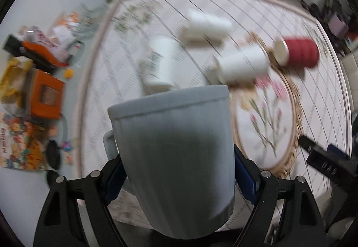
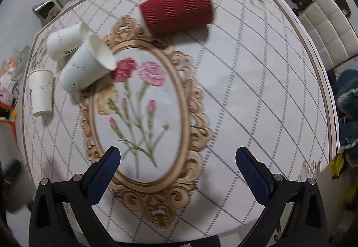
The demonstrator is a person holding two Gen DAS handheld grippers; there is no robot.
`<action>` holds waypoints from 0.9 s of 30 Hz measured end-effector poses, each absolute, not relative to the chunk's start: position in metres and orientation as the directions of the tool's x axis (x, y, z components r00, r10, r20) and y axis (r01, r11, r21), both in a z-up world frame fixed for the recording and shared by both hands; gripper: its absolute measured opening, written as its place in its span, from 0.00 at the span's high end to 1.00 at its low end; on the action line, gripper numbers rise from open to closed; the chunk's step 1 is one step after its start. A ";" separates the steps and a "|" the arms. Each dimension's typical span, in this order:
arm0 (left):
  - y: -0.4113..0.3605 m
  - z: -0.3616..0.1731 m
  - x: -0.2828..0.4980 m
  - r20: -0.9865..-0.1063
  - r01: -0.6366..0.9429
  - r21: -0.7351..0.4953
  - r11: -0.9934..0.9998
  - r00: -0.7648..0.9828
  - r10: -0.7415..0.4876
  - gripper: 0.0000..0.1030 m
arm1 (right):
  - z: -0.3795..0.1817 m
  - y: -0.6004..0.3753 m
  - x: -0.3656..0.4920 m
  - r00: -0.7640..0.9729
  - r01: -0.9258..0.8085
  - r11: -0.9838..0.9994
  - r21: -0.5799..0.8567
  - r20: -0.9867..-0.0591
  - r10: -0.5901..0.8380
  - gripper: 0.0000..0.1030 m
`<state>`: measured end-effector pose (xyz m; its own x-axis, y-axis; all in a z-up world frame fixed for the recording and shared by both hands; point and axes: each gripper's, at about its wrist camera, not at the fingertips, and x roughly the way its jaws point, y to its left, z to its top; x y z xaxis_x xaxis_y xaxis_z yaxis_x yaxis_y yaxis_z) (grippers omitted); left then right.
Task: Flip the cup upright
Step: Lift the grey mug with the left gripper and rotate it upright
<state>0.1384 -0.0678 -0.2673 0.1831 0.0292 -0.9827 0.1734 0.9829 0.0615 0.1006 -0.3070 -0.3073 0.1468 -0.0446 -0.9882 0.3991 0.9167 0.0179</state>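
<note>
Paper cups (image 2: 87, 66), red cup (image 2: 179, 12) crowd far tablecloth (image 2: 257, 90); near side open.

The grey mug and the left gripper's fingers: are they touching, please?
Touching. The left wrist view shows the grey mug clamped between both blue pads of the left gripper.

**Left gripper clamped, right gripper spread**

The left gripper (image 1: 179, 180) is seen from its wrist camera with both black arms angled inward and the blue pads (image 1: 245, 177) pressed against the sides of a grey mug (image 1: 174, 157), which is held raised between them. The right gripper (image 2: 178, 164) is held above the table (image 2: 257, 95), its jaws set wide apart with nothing between the blue pads (image 2: 252, 171). Part of it (image 1: 324, 162) is also caught at the right edge of the left view.
</note>
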 end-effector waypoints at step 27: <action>-0.125 -0.354 0.116 -0.995 0.248 0.097 0.964 0.053 0.086 0.02 | -0.333 -0.396 0.049 0.050 0.554 0.830 -0.060 -0.993 -0.105 0.00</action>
<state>0.1162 -0.1253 -0.3544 0.0533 0.0862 -0.9948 0.2480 0.9639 0.0968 0.0494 -0.3963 -0.3332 0.0496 -0.1050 -0.9932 0.5538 0.8305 -0.0601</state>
